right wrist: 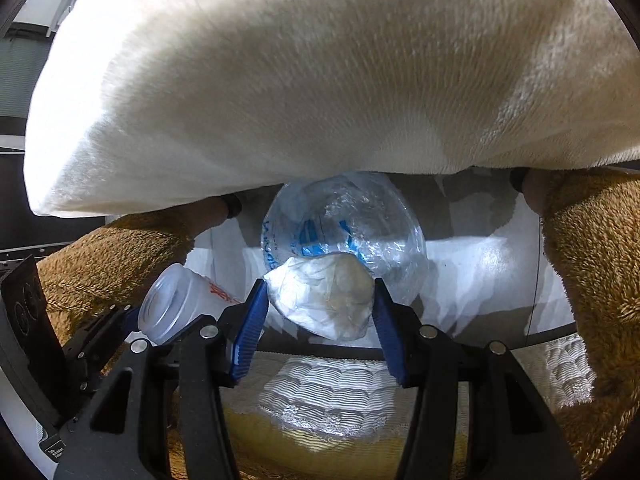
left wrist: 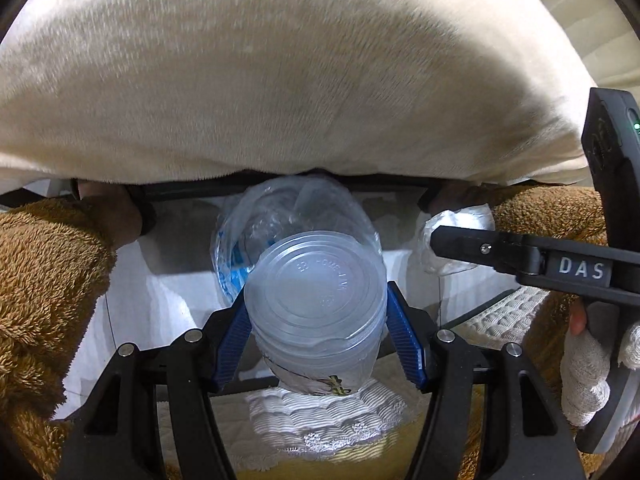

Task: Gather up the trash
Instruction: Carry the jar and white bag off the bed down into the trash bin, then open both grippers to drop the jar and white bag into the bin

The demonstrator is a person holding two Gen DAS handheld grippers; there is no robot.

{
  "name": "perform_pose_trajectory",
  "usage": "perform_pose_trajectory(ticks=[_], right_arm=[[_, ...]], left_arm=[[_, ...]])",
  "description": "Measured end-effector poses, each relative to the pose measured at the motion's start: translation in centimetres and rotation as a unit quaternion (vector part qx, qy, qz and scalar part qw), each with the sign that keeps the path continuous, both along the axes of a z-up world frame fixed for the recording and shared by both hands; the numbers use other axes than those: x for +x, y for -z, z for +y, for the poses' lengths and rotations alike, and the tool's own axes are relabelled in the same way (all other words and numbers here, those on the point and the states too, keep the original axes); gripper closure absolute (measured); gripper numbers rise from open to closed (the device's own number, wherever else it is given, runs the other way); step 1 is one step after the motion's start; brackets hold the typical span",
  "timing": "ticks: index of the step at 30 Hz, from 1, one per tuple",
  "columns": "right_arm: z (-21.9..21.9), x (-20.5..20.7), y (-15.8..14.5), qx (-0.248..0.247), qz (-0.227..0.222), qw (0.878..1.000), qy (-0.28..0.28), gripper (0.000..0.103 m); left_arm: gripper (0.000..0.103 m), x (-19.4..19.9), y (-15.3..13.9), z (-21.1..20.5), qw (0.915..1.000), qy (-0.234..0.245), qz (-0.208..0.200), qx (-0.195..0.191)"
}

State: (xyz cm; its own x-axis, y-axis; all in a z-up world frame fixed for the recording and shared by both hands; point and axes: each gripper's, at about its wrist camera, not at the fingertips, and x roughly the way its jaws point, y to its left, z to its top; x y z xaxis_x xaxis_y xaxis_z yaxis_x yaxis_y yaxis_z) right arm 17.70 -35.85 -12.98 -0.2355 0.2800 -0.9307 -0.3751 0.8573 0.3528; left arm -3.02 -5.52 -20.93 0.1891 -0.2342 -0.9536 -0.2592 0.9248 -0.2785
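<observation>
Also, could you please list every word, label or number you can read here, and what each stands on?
"DAS": white letters on the right hand-held gripper.
Plastic cup: embossed lettering, not legible.
Cup's side: red print, blurred.
Crumpled clear bag: blue print, unreadable.

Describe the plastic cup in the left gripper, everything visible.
The plastic cup is frosted and translucent, with a stepped, ringed base bearing faint embossed lettering. It lies tilted, base toward the left wrist camera. Red print on its side shows in the right wrist view. The left gripper clamps it, a blue ribbed pad on each side. Behind it sits a crumpled clear bag with blue print; contact is unclear.
</observation>
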Motion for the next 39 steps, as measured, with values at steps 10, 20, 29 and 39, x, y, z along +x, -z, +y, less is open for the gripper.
perform_pose_trajectory(ticks=[10, 20, 29, 39], right_arm=[[-0.1, 0.1, -0.5, -0.003, 0.001, 1.000, 0.012, 0.043], [-0.5, 0.0, -0.8, 0.006, -0.001, 1.000, 0.014, 0.040], [-0.9, -0.4, -3.2, 0.033, -0.051, 0.998, -0.003, 0.040], [-2.7, -1.1, -7.6, 0.102, -0.146, 0.984, -0.017, 0.040]], left_arm=[[0.034, -0.2, 0.7, 0.1, 0.9999, 0.004, 0.011, -0.013], [0.026, -0.4, 0.6, 0.4, 0.9998, -0.012, 0.007, -0.015], [0.026, -1.2, -1.4, 0.4, 0.9991, -0.008, -0.041, -0.009], [0.026, -2.6, -5.8, -0.2, 0.9886, 0.020, -0.146, 0.028]])
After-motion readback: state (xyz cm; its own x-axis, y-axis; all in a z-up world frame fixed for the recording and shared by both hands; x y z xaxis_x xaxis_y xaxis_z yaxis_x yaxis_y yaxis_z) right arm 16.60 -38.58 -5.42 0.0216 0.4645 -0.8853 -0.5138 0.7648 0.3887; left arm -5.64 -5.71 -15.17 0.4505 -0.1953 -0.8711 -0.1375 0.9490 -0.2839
